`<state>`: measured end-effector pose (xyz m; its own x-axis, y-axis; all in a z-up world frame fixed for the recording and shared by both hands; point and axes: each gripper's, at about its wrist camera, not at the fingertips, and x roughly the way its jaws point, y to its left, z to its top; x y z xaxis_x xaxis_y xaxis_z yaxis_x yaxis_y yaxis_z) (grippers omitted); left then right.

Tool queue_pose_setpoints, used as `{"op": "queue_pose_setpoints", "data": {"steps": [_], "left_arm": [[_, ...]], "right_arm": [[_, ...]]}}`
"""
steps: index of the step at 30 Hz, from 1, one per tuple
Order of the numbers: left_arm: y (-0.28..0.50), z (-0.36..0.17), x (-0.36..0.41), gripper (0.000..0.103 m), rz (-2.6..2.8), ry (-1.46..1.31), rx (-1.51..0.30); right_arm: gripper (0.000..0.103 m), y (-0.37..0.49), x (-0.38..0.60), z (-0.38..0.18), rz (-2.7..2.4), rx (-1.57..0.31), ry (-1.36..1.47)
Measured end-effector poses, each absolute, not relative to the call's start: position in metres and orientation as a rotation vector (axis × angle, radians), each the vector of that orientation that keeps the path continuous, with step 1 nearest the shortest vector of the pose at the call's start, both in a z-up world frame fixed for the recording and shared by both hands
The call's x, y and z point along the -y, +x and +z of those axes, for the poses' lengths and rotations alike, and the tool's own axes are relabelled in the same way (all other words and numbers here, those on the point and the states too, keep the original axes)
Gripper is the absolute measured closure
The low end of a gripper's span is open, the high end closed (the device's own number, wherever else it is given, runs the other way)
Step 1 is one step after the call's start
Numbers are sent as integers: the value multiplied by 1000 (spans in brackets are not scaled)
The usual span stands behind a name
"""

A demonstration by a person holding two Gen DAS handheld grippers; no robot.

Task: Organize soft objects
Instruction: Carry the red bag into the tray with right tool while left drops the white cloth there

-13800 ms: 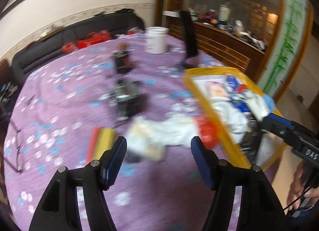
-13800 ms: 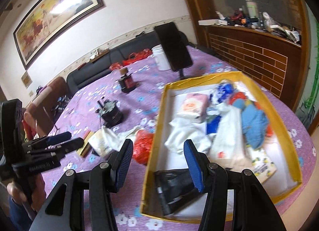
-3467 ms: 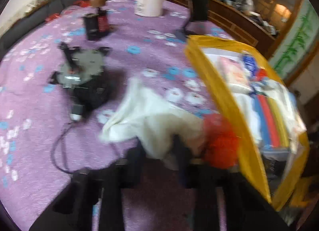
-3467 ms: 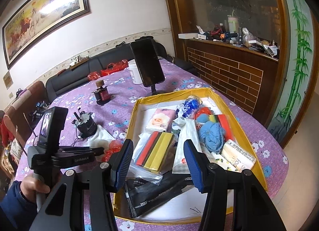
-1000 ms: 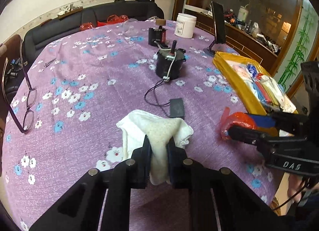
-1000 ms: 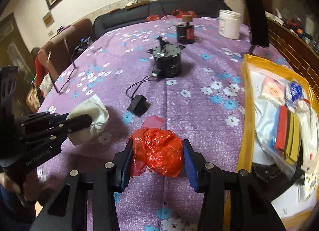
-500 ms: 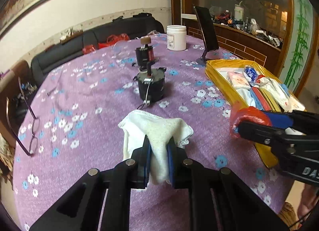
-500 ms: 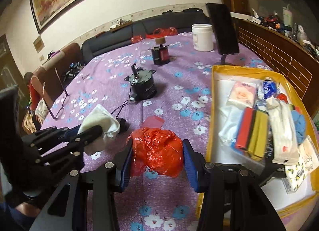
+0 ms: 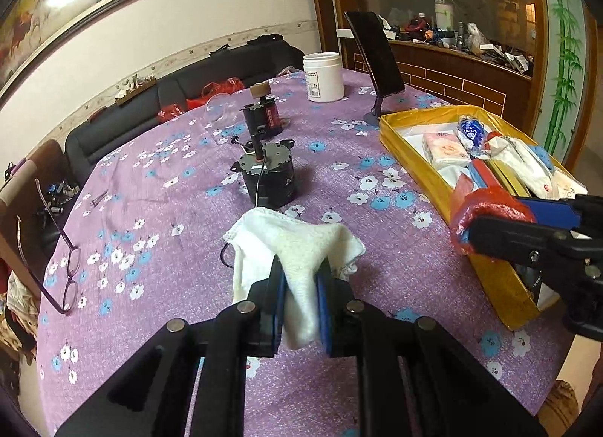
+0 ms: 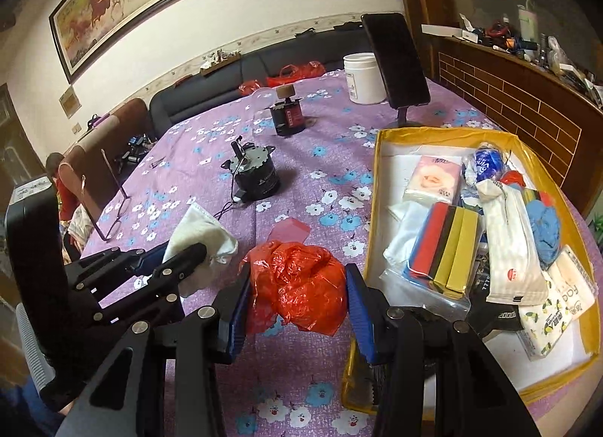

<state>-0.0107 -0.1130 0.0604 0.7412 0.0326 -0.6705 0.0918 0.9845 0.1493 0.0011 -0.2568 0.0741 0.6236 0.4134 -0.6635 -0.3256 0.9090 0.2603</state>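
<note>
- My left tool [image 9: 299,299] is clamped on a fold of the white cloth [image 9: 297,245]; the cloth hangs from the pads, clear of the desk [image 9: 158,218], out over its near middle.
- My right tool [image 10: 297,297] is clamped on the crumpled red bag [image 10: 297,286], which bulges above and below the pads, held above the desk just beside the near left corner of the yellow box [image 10: 371,203].
- The step in hand, as I judge it, is carrying both soft things into the box, which sits at the desk's right edge.
- The box is already crowded: tissue packs, sponges [image 10: 446,245] in a clear sleeve, a blue cloth. The barest floor I can see is its near right corner, so I would aim there, or lay the things on top of the pile.
- I would take the bag in first, since it is nearest, and lift it over the box wall rather than drag it across the rim.
- The cloth's loose tail could catch the wall or the motor's [image 9: 267,182] wire; I would keep it high until it is over the box.
- I would part each tool only once its load is low inside, so nothing springs out; the bag looks light and may puff up.
</note>
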Motion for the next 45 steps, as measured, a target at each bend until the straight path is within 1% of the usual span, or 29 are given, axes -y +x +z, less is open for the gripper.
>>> {"op": "queue_pose_setpoints", "data": {"steps": [17,25,31,37,45], "left_arm": [[-12,65,116,89,-56,158,-741],[-5,72,124,89,-94,150,-745],[1,83,149,88,-172,148,-745],[13,92,191,88,-282,154,-757],[39,81,248,88,-368,190,-805]], "right_arm": [[53,2,268,76,417,-790,149],[53,3,292,81,375,-767,186],[53,5,329,85,322,-744,246],[53,5,374,86,245,-725,307],[53,17,419,82,143,-738,321]]}}
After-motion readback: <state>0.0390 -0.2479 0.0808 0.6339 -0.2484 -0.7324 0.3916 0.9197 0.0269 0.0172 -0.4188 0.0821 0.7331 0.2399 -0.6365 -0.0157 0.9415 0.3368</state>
